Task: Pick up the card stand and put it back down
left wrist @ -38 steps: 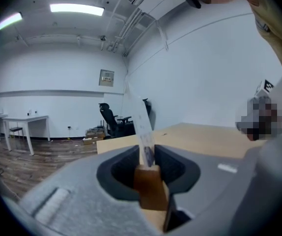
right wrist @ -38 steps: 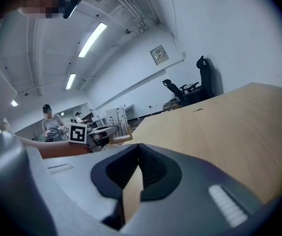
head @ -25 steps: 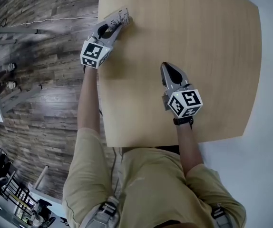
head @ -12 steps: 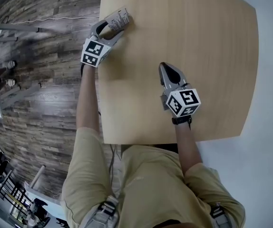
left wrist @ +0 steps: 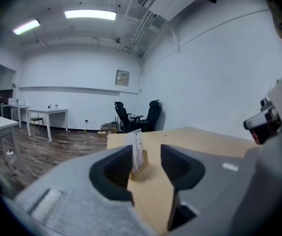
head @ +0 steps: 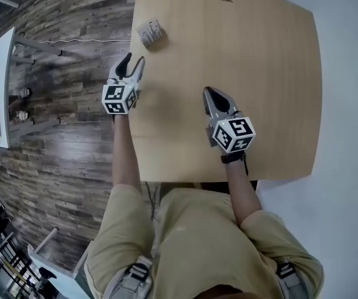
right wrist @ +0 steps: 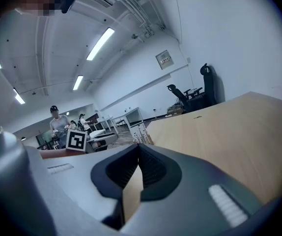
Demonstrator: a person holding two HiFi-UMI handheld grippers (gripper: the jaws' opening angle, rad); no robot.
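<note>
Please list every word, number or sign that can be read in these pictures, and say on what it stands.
Nothing can be read.
Card stand: print too small to read.
Wall sign: blurred, unreadable.
Marker cubes: square patterns only, no words.

The left gripper (head: 135,60) hovers at the left edge of the table (head: 279,73), arm stretched forward, its jaws apart with nothing between them, having just been closing partway. The right gripper (head: 208,91) hangs above the table's near middle, jaws together, forearm straight out
</note>
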